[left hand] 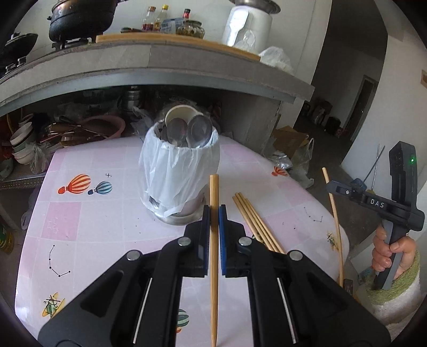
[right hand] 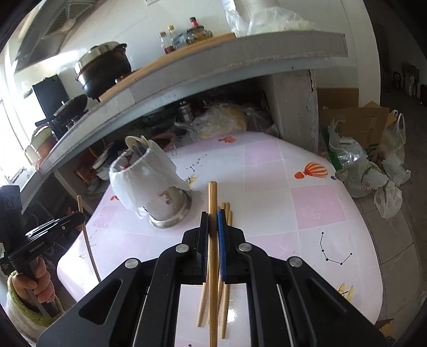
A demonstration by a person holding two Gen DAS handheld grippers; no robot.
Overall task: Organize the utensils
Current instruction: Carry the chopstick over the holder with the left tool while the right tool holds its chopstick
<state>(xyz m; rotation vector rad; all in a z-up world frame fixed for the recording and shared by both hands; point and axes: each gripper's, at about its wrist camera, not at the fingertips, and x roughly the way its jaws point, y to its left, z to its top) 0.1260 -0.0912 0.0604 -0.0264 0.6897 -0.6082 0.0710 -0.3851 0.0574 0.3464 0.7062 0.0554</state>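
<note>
Evidently each gripper's jaws are clamped on one chopstick running lengthwise between them, the left gripper [left hand: 214, 211] pointing its chopstick [left hand: 214, 240] straight at the bag-lined utensil holder [left hand: 180, 170] just ahead on the worktop [left hand: 88, 213], nearer than the right gripper [right hand: 213, 216], whose chopstick [right hand: 212, 253] hangs above the loose chopsticks [left hand: 256, 221].

A black pot [left hand: 80, 18] is sitting on the counter at eleven o'clock, sauce bottles [left hand: 160, 20] standing beside it. Plastic bags [right hand: 373, 170] are lying by a cardboard box [right hand: 355, 120] at three o'clock.
</note>
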